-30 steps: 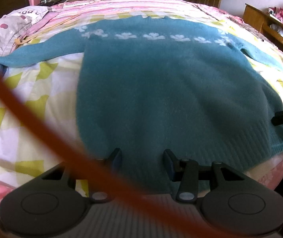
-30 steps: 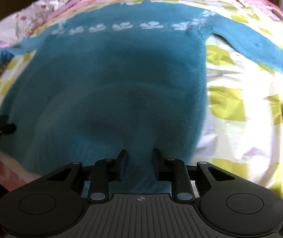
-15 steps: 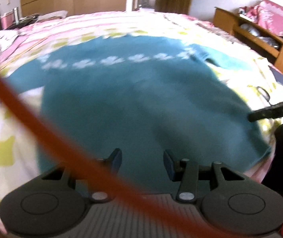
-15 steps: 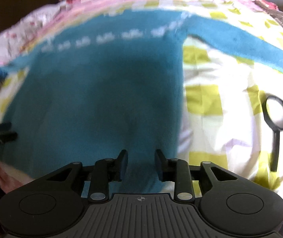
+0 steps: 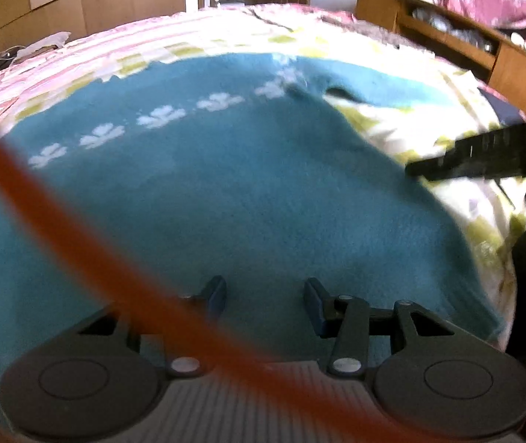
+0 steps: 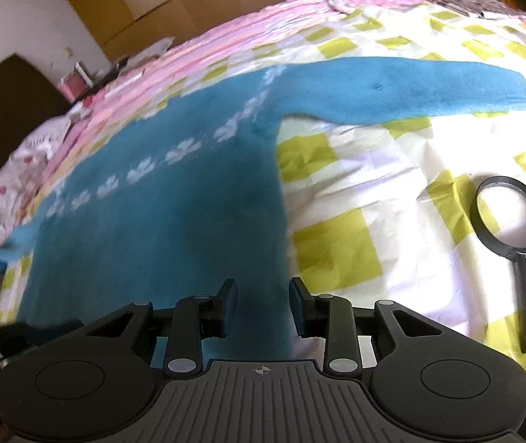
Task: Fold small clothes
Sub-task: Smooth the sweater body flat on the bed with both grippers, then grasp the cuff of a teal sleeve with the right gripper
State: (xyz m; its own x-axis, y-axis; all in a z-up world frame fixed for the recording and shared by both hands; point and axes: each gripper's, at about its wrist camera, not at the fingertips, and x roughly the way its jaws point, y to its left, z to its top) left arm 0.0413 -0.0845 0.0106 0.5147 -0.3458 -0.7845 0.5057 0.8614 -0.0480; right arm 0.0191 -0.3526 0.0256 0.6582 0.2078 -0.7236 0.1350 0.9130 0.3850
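Observation:
A teal knit sweater (image 5: 248, 192) with a row of white flowers across the chest lies flat on the bed, sleeves spread. My left gripper (image 5: 265, 295) is open and empty just above its lower body. The right gripper's fingers (image 5: 484, 151) show at the right edge of the left wrist view. In the right wrist view the sweater (image 6: 174, 229) fills the left side, its right sleeve (image 6: 410, 88) stretched out to the right. My right gripper (image 6: 263, 304) is open and empty over the sweater's right side edge near the hem.
The bed has a white, yellow-green and pink checked cover (image 6: 392, 192). A black magnifying glass (image 6: 510, 229) lies on it right of the sweater. An orange cable (image 5: 78, 251) crosses the left wrist view. Wooden shelves (image 5: 466, 37) stand to the right, wardrobes (image 5: 78, 0) behind.
Both grippers have swung to the right along the hem and both views are now tilted. The right gripper now sits over the sweater's right edge. Both stay open.

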